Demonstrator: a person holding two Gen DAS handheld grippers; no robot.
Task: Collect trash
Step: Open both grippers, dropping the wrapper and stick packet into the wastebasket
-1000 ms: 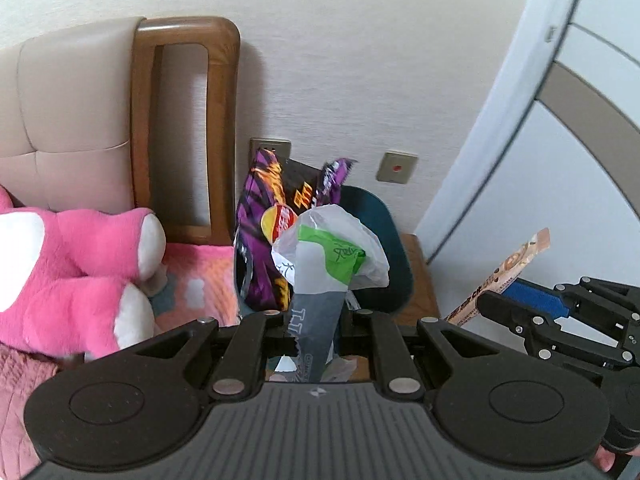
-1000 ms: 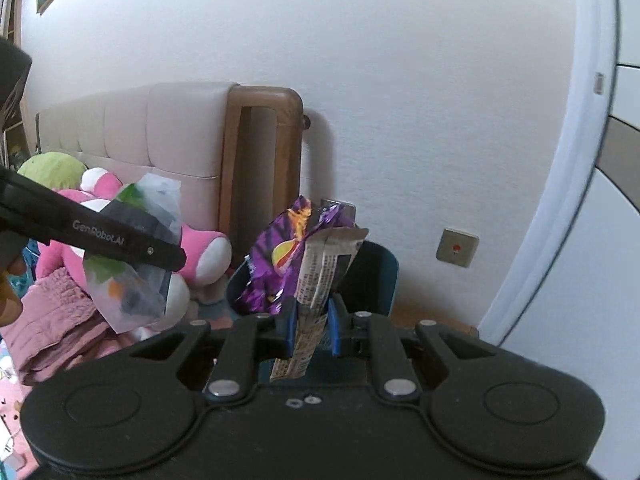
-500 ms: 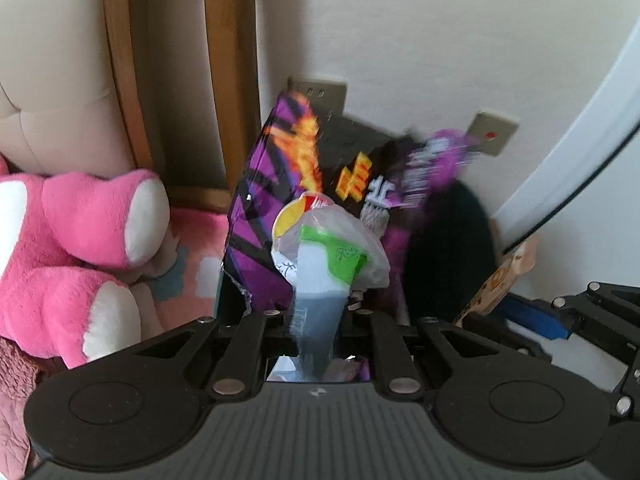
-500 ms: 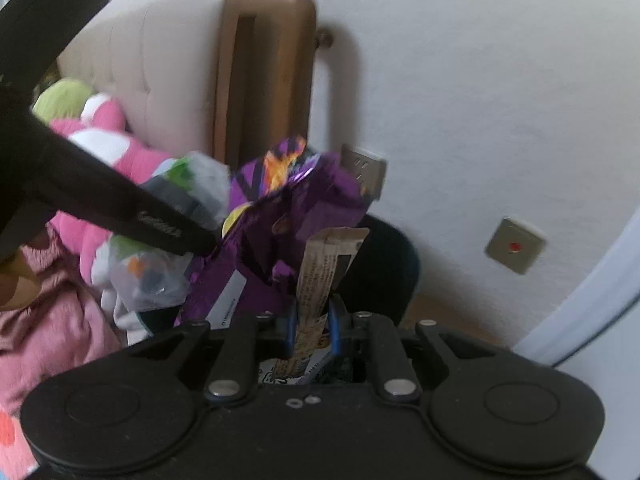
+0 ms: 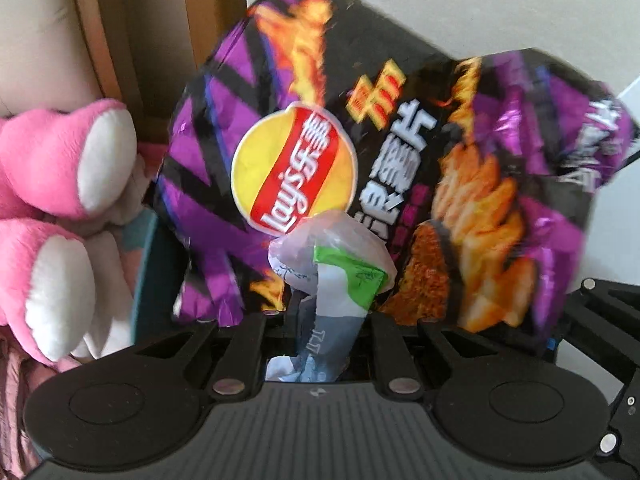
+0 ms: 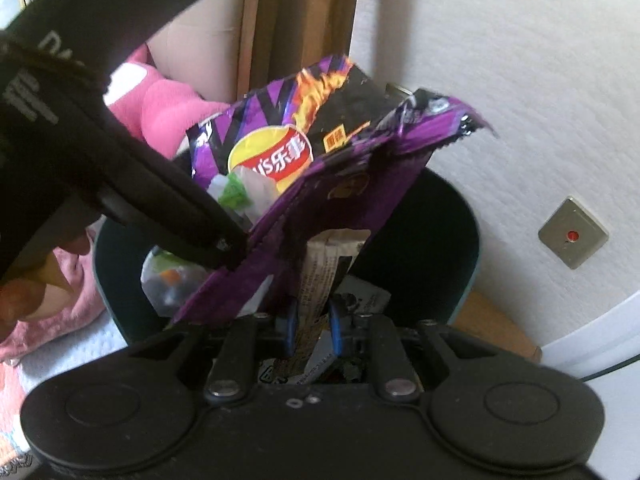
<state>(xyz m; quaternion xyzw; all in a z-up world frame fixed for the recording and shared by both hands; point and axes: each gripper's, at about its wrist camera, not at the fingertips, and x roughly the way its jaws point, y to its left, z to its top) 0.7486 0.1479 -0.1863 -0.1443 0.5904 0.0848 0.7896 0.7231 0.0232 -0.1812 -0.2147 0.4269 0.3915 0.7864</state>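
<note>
Hiding most of the bin (image 6: 452, 236), a chip bag (image 5: 360, 184); both hand-held grippers clamping wrappers.

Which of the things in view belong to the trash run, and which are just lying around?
Job:
- clear plastic wrapper in left gripper
- tan paper wrapper between the fingers of right gripper, whose jaws have just been opening
- purple chip bag sticking out of the bin
- dark bin

Lying about:
- pink plush toy
- wooden headboard post
- wall switch
</note>
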